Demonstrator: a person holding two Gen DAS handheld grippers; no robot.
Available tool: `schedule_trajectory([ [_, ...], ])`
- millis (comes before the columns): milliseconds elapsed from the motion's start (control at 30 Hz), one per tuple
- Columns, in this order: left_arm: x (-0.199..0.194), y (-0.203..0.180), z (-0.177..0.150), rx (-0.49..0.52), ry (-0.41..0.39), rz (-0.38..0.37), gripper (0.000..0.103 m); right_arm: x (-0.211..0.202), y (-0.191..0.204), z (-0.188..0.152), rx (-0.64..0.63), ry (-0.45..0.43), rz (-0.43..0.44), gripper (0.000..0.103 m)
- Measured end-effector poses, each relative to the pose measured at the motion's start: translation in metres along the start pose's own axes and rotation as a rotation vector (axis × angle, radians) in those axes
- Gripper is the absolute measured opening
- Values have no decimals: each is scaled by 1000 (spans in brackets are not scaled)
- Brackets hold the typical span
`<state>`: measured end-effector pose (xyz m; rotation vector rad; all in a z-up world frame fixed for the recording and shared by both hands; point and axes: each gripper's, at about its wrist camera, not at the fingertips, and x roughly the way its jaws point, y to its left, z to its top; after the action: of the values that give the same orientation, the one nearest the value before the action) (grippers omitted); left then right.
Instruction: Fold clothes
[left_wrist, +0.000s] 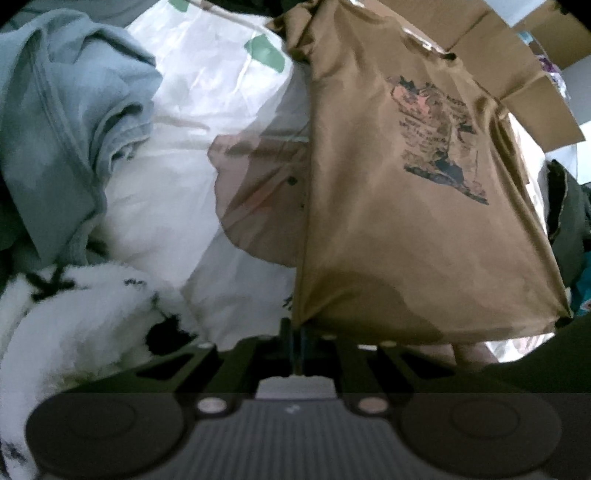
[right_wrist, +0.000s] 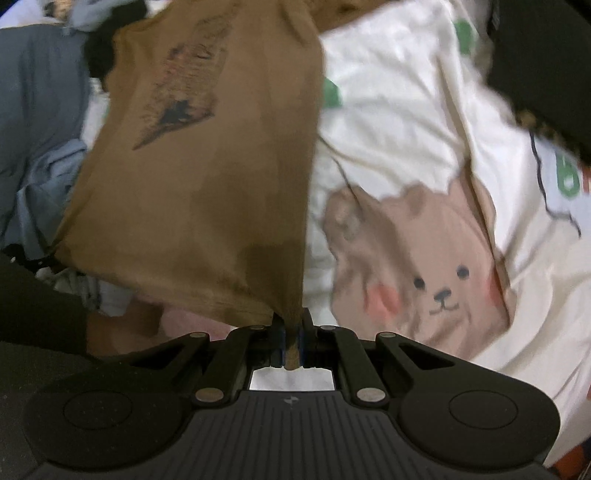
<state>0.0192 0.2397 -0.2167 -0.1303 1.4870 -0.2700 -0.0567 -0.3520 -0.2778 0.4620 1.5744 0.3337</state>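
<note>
Left wrist view: left gripper (left_wrist: 298, 334) pinches tan T-shirt (left_wrist: 399, 206) hem | cardboard box (left_wrist: 532, 92) at 1 o'clock | right gripper (right_wrist: 292, 341) clamps same shirt (right_wrist: 207, 177) | white bear-print bedsheet (right_wrist: 424, 258) beneath, 3 o'clock | blue-grey garment (left_wrist: 55, 122) at 10 o'clock

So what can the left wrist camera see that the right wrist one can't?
Only the left wrist view shows the cardboard box, a grey-blue garment and a fluffy white blanket with black marks. Only the right wrist view shows the whole bear picture on the white bedding. Both show the brown printed T-shirt, pinched at a lower corner by the left tongs and the right tongs.
</note>
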Motion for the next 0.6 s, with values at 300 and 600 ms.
schedule_trajectory([
  [300, 17, 6, -5, 4, 23, 42, 3, 38, -21, -9, 110, 66, -28, 4],
  [600, 21, 15, -15, -46, 46, 22, 6, 20, -28, -14, 137, 60, -135, 2],
])
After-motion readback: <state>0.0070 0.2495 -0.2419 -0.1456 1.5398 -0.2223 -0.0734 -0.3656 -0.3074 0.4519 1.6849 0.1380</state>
